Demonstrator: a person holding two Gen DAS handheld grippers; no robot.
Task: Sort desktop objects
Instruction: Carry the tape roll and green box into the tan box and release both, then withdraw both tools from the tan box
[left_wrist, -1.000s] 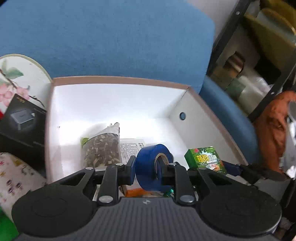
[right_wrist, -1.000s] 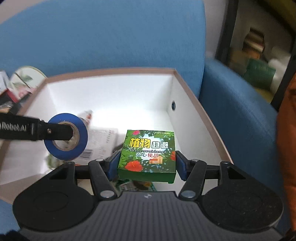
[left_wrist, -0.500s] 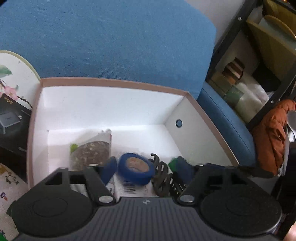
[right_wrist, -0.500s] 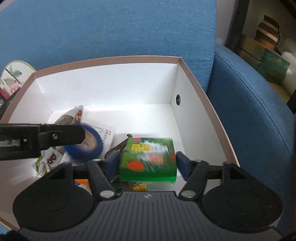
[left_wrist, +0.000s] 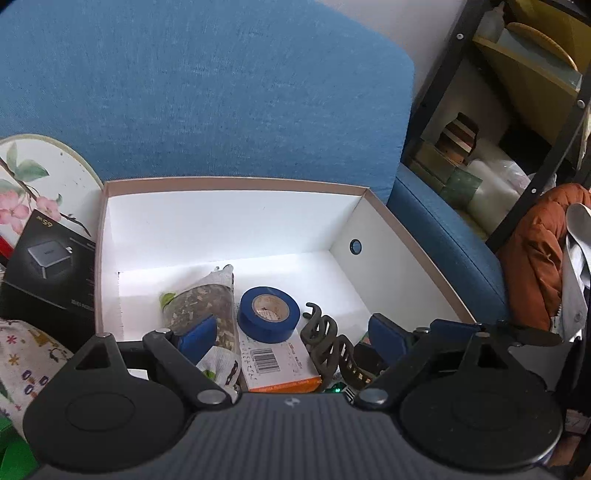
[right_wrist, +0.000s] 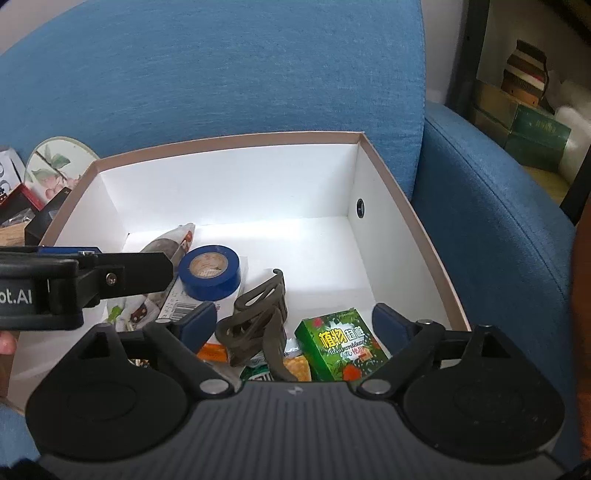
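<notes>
A white box with a brown rim (left_wrist: 229, 182) (right_wrist: 229, 142) sits on a blue chair. Inside lie a blue tape roll (left_wrist: 268, 309) (right_wrist: 209, 271), a green carton (right_wrist: 341, 343), a dark hair claw (left_wrist: 328, 347) (right_wrist: 258, 319), a snack bag (left_wrist: 201, 308) (right_wrist: 173, 242) and an orange-edged barcode box (left_wrist: 275, 363). My left gripper (left_wrist: 291, 332) is open and empty above the tape; it also shows from the side in the right wrist view (right_wrist: 122, 275). My right gripper (right_wrist: 293, 319) is open and empty above the green carton.
A black charger box (left_wrist: 51, 264), a floral oval board (left_wrist: 40, 173) and patterned cloth (left_wrist: 22, 354) lie left of the white box. The blue chair back (left_wrist: 207, 92) rises behind. A shelf with clutter (left_wrist: 517, 110) and an orange jacket (left_wrist: 535, 251) stand right.
Both grippers opened and pulled back. The blue tape roll dropped from my left gripper into the box; the green carton dropped from my right gripper into the box.
</notes>
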